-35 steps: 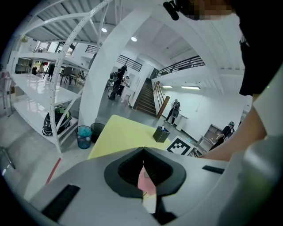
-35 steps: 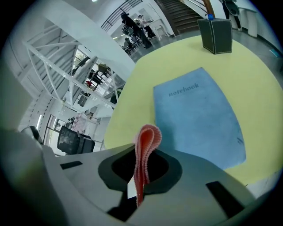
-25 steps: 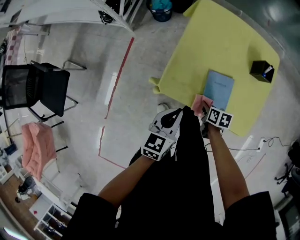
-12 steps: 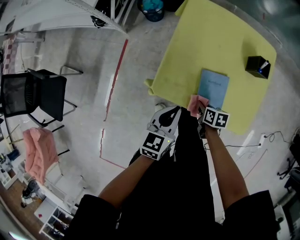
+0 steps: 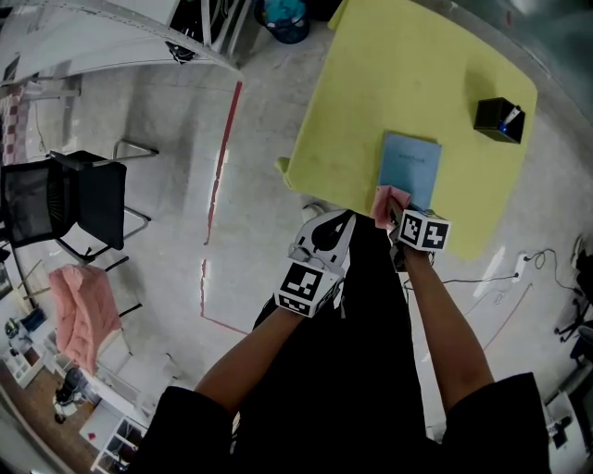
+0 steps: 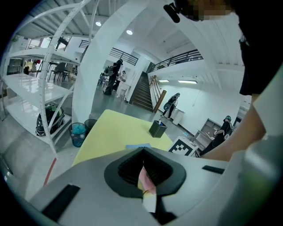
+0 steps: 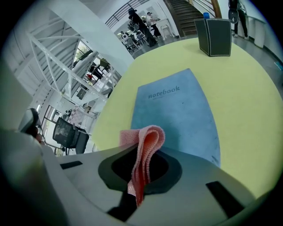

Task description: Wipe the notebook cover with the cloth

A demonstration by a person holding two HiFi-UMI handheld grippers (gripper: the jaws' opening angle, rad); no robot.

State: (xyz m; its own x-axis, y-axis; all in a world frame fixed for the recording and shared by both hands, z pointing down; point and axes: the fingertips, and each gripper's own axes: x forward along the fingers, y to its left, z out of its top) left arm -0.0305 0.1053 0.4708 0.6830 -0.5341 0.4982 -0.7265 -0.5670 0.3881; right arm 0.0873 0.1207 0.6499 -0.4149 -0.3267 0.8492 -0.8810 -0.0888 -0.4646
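Observation:
A blue notebook (image 5: pixel 409 168) lies closed on the yellow table (image 5: pixel 371 83), near its front edge. My right gripper (image 5: pixel 397 215) is shut on a folded pink cloth (image 5: pixel 388 203), which hangs over the notebook's near left corner. In the right gripper view the cloth (image 7: pixel 148 143) stands up out of the right gripper (image 7: pixel 143 161), with the notebook (image 7: pixel 177 114) just beyond. My left gripper (image 5: pixel 345 222) is off the table's front edge, left of the cloth, jaws together and holding nothing. In its own view the left gripper (image 6: pixel 143 152) points at the table (image 6: pixel 115 130).
A black pen holder (image 5: pixel 498 119) stands on the table beyond the notebook, to the right. On the floor to the left are a black chair (image 5: pixel 65 194), a pink fabric on a rack (image 5: pixel 79 310) and a red line (image 5: pixel 218 185). A blue bin (image 5: pixel 283 18) is by the table's far corner.
The table and notebook have slid up and left in the head view. The right gripper stays shut on the cloth at the notebook's near left corner. The left gripper has barely moved.

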